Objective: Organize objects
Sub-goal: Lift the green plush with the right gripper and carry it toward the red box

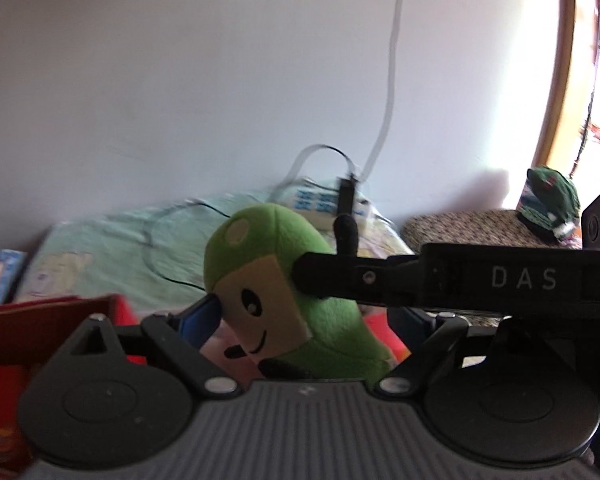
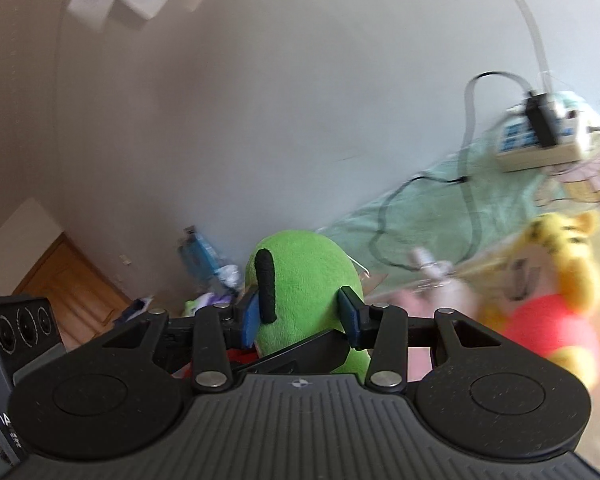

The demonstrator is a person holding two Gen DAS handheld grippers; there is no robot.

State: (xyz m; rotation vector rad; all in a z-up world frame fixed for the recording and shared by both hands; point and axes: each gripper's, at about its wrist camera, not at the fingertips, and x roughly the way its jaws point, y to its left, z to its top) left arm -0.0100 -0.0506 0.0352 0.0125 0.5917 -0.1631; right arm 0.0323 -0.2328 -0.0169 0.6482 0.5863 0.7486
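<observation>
Holding the green plush toy (image 2: 300, 276) up off everything, our right claw (image 2: 300, 316) has its two blue pads (image 2: 251, 320) pressed on the toy's sides, one pad each side, so it is squeezed tight on the soft body. A black strip on the toy sits just by the left pad. In the left wrist view our left claw (image 1: 300, 312) is around the same toy (image 1: 276, 280) lower down; we can see one blue pad (image 1: 202, 316) touching the toy's tan face, but the other pad is hidden behind the right claw's black finger (image 1: 340, 276), which crosses in front, so we cannot tell how tight the left claw is. That black finger pushes into the green head just beside the face. Below the left claw, to its left, is a red box (image 1: 32, 320). Past the toy, farther from the claws, lies a pale green cloth (image 1: 112, 240) with a thin black wire (image 2: 404, 208) curling on it. At the far end of the cloth sits a white power strip (image 2: 540, 140) with a black plug in it, and a white cord (image 1: 392, 80) goes up the wall (image 2: 260, 120). To the right of the right claw, near it, is a yellow bear toy in a red shirt (image 2: 552, 300), all blurry. Far right of the left claw, a dark green cap (image 1: 552, 200) rests on a patterned cushion (image 1: 480, 228).
</observation>
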